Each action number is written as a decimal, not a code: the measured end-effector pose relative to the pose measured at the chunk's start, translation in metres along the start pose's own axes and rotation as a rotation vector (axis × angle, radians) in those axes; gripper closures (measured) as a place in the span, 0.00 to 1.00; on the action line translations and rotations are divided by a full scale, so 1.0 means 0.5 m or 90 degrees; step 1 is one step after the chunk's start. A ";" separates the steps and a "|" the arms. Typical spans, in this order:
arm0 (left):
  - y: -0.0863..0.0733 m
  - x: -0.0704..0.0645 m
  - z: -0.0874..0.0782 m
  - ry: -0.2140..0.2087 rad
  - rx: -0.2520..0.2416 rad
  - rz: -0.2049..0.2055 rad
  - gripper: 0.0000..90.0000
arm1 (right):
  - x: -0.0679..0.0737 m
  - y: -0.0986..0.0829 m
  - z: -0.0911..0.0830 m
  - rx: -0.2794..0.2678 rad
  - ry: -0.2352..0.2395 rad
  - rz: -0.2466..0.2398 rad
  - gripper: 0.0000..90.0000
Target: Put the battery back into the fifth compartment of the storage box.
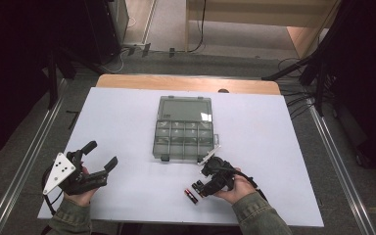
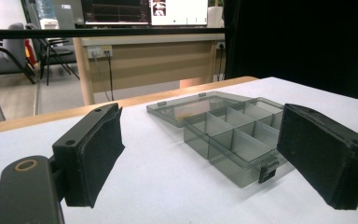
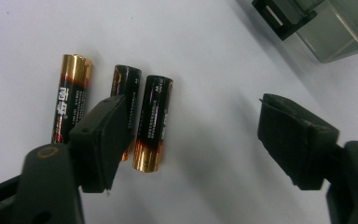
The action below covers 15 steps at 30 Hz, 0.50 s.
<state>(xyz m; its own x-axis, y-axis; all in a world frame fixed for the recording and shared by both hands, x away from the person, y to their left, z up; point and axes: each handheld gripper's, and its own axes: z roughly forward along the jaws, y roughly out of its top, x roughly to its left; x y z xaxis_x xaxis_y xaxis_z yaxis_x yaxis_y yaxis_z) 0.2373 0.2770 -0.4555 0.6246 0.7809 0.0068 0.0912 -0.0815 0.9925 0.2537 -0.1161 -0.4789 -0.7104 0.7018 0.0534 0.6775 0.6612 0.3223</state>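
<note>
A smoky clear organizer box [image 1: 183, 134] lies open at the table's middle, lid folded back, compartments bare. Three AA batteries [image 1: 191, 196] lie side by side near the front edge. In the right gripper view they are a gold and black battery [image 3: 70, 98], a second battery [image 3: 127, 81] partly hidden behind the jaw, and a third battery [image 3: 153, 121]. My right gripper [image 3: 196, 140] hovers open just above them, holding nothing, also seen as the right gripper [image 1: 200, 187]. My left gripper [image 1: 100, 154] rests open at the front left, its jaws framing the box [image 2: 233, 135].
The white table cover [image 1: 274, 147] has free room on both sides of the box. The box's black latch [image 3: 284, 16] sits just beyond the batteries. A wooden table edge [image 1: 186, 83] runs along the back; desks and chairs stand beyond it.
</note>
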 end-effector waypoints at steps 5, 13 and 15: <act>0.000 0.000 0.000 0.000 -0.001 0.000 0.16 | 0.004 0.004 -0.001 0.014 0.009 -0.013 0.45; 0.000 -0.001 -0.001 0.000 -0.001 0.000 0.16 | 0.008 0.010 0.003 0.049 0.009 -0.022 0.62; 0.000 -0.001 -0.001 0.000 -0.001 0.000 0.16 | 0.009 0.012 0.003 0.056 0.010 -0.020 0.69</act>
<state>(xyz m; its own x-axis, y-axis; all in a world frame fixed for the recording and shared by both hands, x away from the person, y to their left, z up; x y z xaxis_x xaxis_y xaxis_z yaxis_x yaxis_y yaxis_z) 0.2368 0.2770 -0.4553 0.6247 0.7808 0.0062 0.0899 -0.0798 0.9927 0.2550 -0.1086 -0.4781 -0.7339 0.6766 0.0600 0.6685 0.7039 0.2400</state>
